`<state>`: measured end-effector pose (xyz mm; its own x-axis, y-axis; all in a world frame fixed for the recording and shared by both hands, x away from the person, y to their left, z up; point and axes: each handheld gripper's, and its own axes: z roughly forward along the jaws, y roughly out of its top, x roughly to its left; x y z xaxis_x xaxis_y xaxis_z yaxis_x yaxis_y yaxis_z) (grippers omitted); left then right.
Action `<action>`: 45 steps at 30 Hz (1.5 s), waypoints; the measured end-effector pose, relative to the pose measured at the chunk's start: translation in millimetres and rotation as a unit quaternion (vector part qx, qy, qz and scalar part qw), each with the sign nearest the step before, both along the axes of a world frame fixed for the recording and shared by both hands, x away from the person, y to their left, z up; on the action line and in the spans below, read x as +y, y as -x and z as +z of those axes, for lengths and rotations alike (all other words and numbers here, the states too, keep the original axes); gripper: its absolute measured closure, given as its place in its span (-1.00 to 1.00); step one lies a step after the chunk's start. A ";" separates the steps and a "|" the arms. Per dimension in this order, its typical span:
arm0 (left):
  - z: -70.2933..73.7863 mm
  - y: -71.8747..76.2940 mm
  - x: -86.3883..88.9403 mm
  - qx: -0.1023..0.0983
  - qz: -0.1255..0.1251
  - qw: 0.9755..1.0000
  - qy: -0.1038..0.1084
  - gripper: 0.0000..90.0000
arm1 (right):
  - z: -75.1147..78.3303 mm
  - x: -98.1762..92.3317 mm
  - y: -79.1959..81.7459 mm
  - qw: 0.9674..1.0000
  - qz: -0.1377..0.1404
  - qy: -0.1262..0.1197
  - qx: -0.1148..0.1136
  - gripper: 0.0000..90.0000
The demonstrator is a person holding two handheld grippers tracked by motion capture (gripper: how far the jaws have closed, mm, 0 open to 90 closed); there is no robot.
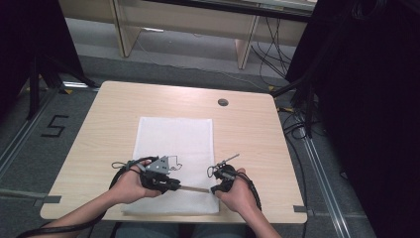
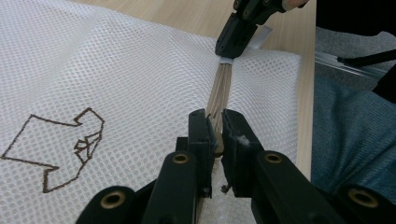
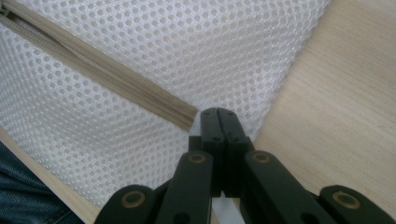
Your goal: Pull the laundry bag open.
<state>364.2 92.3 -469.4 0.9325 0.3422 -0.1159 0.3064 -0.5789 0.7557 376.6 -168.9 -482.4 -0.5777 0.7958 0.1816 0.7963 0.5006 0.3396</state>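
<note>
A white mesh bag (image 1: 174, 144) lies flat on the wooden table (image 1: 109, 129), its beige zipper (image 1: 194, 189) running along the near edge. My left gripper (image 1: 172, 185) is shut on the zipper pull (image 2: 215, 140), with the beige tape (image 2: 219, 88) stretching away from its jaws. At the zipper's other end my right gripper (image 1: 214, 189) is shut on the small white tab (image 2: 225, 60) of the bag. In the right gripper view, my right gripper (image 3: 217, 113) has its jaws pressed together just past the zipper's end (image 3: 184, 114). The zipper (image 3: 93, 70) looks closed along its length.
A brown outline logo (image 2: 56, 149) is stitched on the mesh. A round cable hole (image 1: 223, 102) sits at the table's far side. The person's blue-trousered legs (image 2: 355, 135) are just past the near table edge. Cables and furniture legs stand beyond the table.
</note>
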 end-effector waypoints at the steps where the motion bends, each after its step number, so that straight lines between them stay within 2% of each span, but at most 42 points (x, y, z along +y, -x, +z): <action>1: 0.2 -0.8 0.5 0.000 -0.002 1.000 0.006 0.82 | 0.4 0.4 0.4 1.000 -0.001 0.001 0.001 1.00; 6: 0.0 0.9 0.6 0.005 -0.001 1.000 0.005 0.82 | 0.0 -0.1 0.6 1.000 0.003 0.001 -0.005 1.00; 7: 0.1 0.4 2.0 -0.003 -0.007 1.000 0.003 0.82 | -0.1 0.0 0.7 1.000 0.000 0.002 -0.004 1.00; 8: 0.0 1.8 3.0 0.004 0.002 1.000 0.004 0.82 | 0.2 0.3 1.1 1.000 0.000 0.003 -0.002 1.00; 12: 1.1 1.2 10.0 -0.002 0.004 1.000 0.006 0.82 | 0.3 0.4 0.8 1.000 0.002 0.003 -0.001 1.00; 15: 1.0 2.0 12.1 0.002 0.007 1.000 0.012 0.82 | 0.3 0.3 0.5 1.000 0.000 0.003 0.000 1.00; 18: 1.2 2.1 11.5 -0.003 0.003 1.000 0.011 0.82 | 0.3 0.5 0.7 1.000 0.000 0.004 0.000 1.00; 19: 1.4 1.1 11.8 -0.010 -0.007 1.000 0.008 0.82 | -0.2 1.0 0.7 1.000 -0.002 0.007 0.000 1.00; 22: 1.3 2.3 11.9 -0.011 -0.004 1.000 0.004 0.82 | 0.5 0.8 0.9 1.000 0.001 0.007 -0.001 1.00; 24: 1.6 2.4 11.8 -0.010 -0.005 1.000 0.004 0.82 | 1.4 1.5 1.9 1.000 -0.008 0.010 0.004 1.00; 26: 1.6 2.5 11.5 -0.009 -0.006 1.000 0.007 0.82 | 0.4 1.1 1.3 1.000 0.000 0.005 -0.003 1.00; 27: 3.0 1.9 12.7 -0.017 -0.006 1.000 -0.004 0.82 | 0.4 1.0 1.3 1.000 0.001 0.005 -0.004 1.00; 29: 6.2 1.5 15.0 -0.022 0.000 1.000 0.002 0.82 | 0.4 1.0 1.2 1.000 0.002 0.006 -0.003 1.00; 31: 6.5 0.4 19.3 -0.014 0.006 1.000 0.014 0.82 | 1.4 1.6 1.7 1.000 -0.007 0.010 0.004 1.00; 33: 3.5 1.5 22.2 -0.006 0.007 1.000 0.016 0.82 | 0.5 0.9 0.7 1.000 0.002 0.009 -0.003 1.00; 36: 4.0 2.0 22.1 -0.013 0.003 1.000 0.007 0.82 | 0.1 1.0 0.3 1.000 0.007 0.007 -0.005 1.00; 37: 4.8 2.4 21.9 -0.008 0.005 1.000 0.014 0.82 | 0.2 1.1 0.5 1.000 0.006 0.007 -0.005 1.00; 40: 6.2 1.4 25.2 -0.014 0.006 1.000 0.006 0.82 | 1.4 1.6 1.7 1.000 -0.008 0.010 0.005 1.00; 45: 4.9 2.2 29.8 -0.002 0.015 1.000 0.021 0.82 | 0.9 0.8 1.0 1.000 -0.001 0.006 0.003 1.00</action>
